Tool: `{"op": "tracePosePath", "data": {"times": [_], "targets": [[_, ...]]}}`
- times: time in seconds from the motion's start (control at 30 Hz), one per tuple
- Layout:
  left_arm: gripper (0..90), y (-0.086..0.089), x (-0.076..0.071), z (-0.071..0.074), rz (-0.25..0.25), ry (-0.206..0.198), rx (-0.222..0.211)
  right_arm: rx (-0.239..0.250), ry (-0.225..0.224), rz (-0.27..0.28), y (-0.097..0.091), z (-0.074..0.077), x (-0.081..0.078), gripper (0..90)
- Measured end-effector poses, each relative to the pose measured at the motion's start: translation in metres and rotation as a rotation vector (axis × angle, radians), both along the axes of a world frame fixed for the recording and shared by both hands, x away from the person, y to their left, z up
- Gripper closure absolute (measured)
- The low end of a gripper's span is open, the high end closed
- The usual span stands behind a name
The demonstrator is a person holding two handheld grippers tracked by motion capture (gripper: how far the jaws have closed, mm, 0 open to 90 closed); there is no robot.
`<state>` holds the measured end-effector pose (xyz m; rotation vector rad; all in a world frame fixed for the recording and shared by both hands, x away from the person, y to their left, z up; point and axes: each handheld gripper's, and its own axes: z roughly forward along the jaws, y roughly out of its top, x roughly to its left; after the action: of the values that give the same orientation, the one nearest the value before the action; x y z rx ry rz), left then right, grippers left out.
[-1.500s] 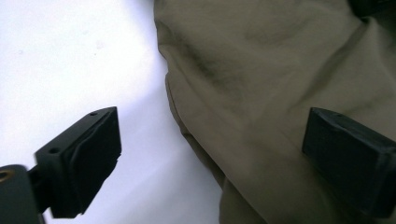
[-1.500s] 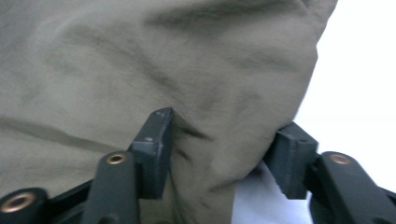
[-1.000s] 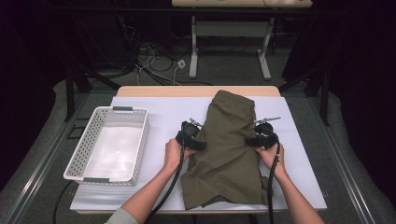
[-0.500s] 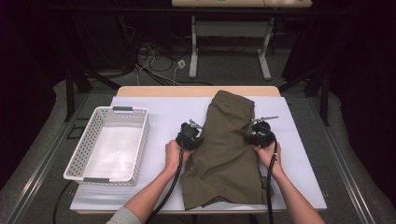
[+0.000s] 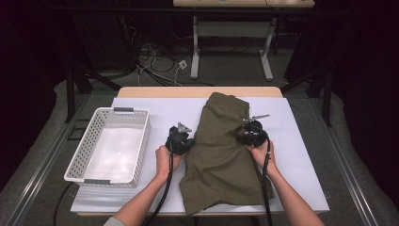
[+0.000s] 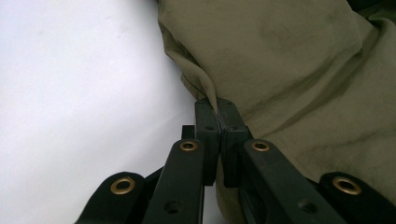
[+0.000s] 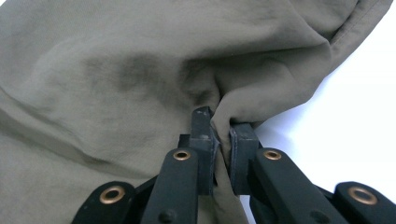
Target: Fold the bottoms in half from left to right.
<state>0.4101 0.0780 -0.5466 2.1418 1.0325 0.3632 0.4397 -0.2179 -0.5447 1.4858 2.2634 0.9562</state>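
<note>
An olive green garment (image 5: 219, 155) lies folded lengthwise on the white table cover (image 5: 296, 146). My left gripper (image 5: 184, 137) sits at its left edge. In the left gripper view the left gripper (image 6: 218, 109) is shut on a thin ridge of the garment (image 6: 289, 60). My right gripper (image 5: 249, 132) rests on the garment's right side. In the right gripper view the right gripper (image 7: 218, 123) has just been closing. It now pinches a bunched fold of the garment (image 7: 116, 70) between its pads.
A white perforated basket (image 5: 84, 148) stands on the left part of the table, beside the left hand. Bare white cover lies right of the garment and in front of the basket. The table's front edge (image 5: 207, 214) runs just below the garment's hem.
Both grippers have closed on the garment's edges and shifted a little to the left. The garment has slid left with them.
</note>
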Motion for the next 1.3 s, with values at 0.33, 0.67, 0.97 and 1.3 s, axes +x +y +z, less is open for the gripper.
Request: {"op": "tracePosePath", "data": {"times": [0.33, 0.67, 0.97, 1.3], "targets": [[89.4, 0.026, -0.014, 0.005, 0.086, -0.021, 0.001, -0.011, 0.005, 0.072, 0.03, 0.003, 0.004, 83.9], [89.2, 0.036, -0.012, 0.001, 0.121, -0.018, -0.006, -0.061, -0.035, 0.099, 0.051, 0.009, 0.016, 84.9], [88.9, 0.019, 0.009, -0.005, 0.09, 0.018, 0.014, -0.102, -0.033, 0.029, 0.035, 0.006, 0.032, 85.7], [59.5, 0.01, 0.014, 0.005, 0.093, 0.024, 0.0, -0.106, -0.033, 0.005, 0.02, 0.012, 0.032, 55.6]]}}
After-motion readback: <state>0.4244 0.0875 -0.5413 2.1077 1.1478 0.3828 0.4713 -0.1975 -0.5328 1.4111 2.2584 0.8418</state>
